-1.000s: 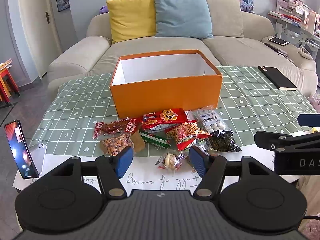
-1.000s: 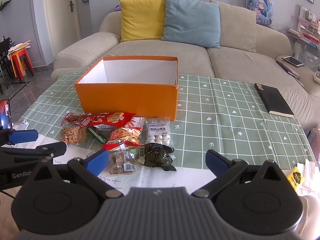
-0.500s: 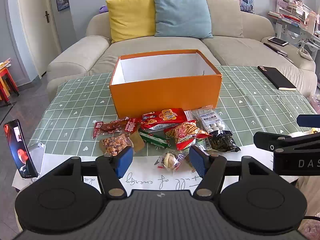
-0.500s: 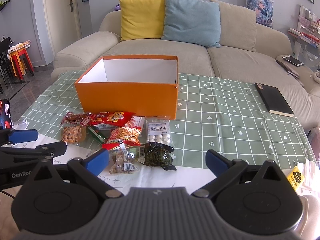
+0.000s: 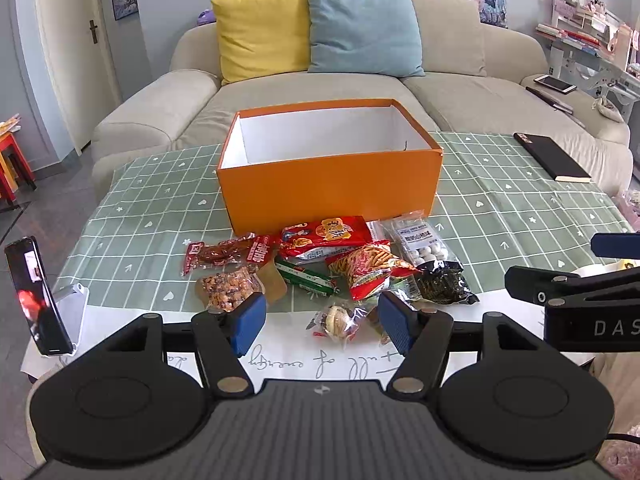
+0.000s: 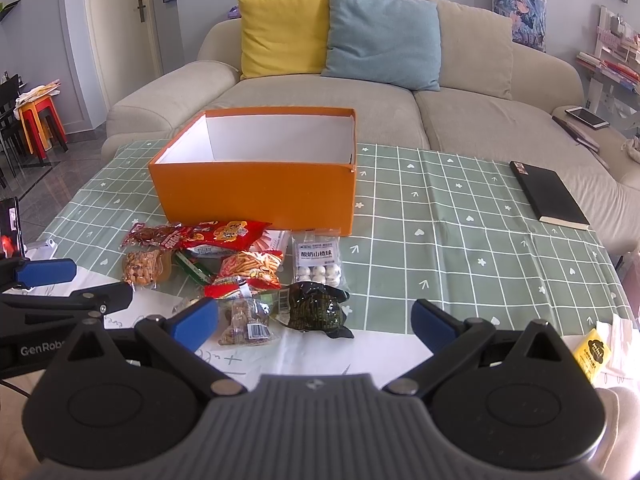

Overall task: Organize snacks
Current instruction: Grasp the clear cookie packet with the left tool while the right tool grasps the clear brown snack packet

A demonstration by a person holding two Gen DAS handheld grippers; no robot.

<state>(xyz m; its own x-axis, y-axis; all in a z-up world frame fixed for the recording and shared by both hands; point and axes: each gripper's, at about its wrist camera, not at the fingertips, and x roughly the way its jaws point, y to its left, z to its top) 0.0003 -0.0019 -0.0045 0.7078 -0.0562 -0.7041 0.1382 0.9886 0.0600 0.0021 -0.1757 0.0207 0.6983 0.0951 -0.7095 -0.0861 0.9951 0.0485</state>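
Snacks [image 5: 332, 264] heaped at tabletop [image 6: 460, 216] near edge, just in front of box [image 5: 328, 184]; box open-topped, no snacks seen inside, judged destination. Nothing packed yet. Left tool [image 5: 322, 322] held low over near edge, pads apart, nothing clamped, framing small wrapped sweet [image 5: 336, 320]; judged lined up for first pick. Right tool [image 6: 316, 320] spread wider, nothing held, dark pack [image 6: 316, 310] between pads. Book [image 6: 548, 194] lies well apart toward far right edge, phone [image 5: 34, 296] propped at left edge.
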